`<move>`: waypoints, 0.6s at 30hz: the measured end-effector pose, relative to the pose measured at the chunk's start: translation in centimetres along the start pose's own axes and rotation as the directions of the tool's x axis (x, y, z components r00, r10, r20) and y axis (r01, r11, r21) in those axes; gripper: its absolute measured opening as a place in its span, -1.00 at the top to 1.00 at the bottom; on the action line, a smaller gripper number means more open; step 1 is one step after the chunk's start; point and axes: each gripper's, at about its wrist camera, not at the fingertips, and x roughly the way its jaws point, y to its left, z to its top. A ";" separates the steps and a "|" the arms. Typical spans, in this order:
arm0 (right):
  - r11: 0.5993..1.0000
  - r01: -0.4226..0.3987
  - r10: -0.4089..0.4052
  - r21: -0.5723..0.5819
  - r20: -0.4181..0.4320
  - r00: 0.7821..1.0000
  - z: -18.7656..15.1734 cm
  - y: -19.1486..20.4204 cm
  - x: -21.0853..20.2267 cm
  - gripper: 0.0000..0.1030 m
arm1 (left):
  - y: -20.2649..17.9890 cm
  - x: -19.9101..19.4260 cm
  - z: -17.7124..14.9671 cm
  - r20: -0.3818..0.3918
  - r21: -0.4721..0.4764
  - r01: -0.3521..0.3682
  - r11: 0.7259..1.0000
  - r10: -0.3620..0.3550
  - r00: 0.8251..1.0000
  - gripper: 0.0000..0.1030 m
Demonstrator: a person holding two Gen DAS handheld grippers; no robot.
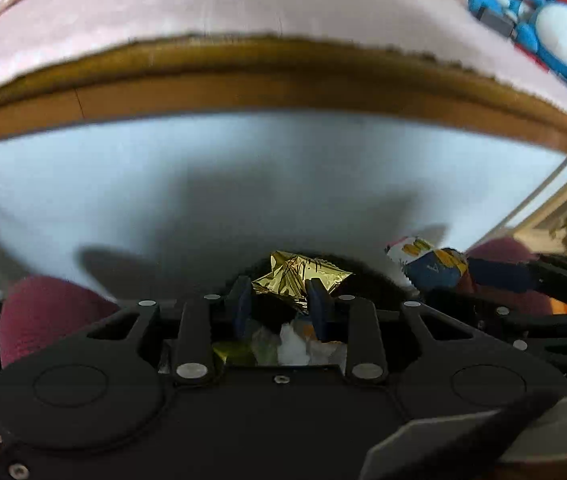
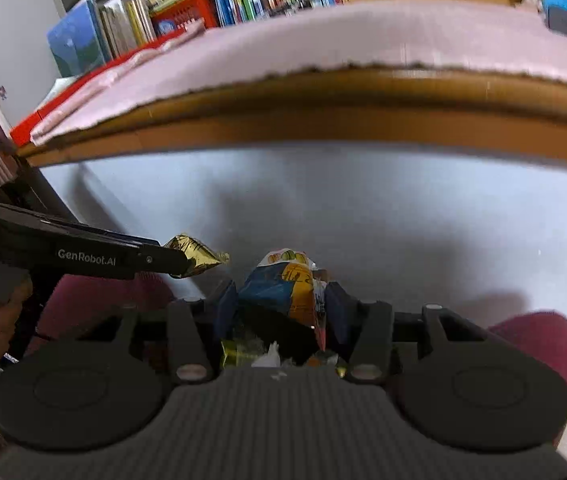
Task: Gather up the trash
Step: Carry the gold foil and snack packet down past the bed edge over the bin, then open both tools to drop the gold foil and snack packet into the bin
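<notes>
Below the pink-covered bed [image 2: 363,40], both grippers tip down over what seems a bin of wrappers: left gripper [image 1: 280,298] jaws clamped on gold foil wrapper [image 1: 299,276], right gripper [image 2: 281,304] jaws clamped on a printed snack packet [image 2: 283,288], ready to drop.

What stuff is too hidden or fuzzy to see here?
- Trash pile, left wrist view: mostly hidden behind the left gripper and its gold wrapper.
- Snack packet print, right wrist view: crumpled in the right gripper, unreadable.
- Blue plush toys: blurred, cut off by the edge.
</notes>
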 end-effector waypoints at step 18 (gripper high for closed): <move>1.000 0.006 -0.004 0.020 -0.113 0.994 -1.7 0.1 3.0 -0.10 | 0.5 4.4 -1.5 -0.152 -0.009 -0.027 1.000 0.025 0.988 0.42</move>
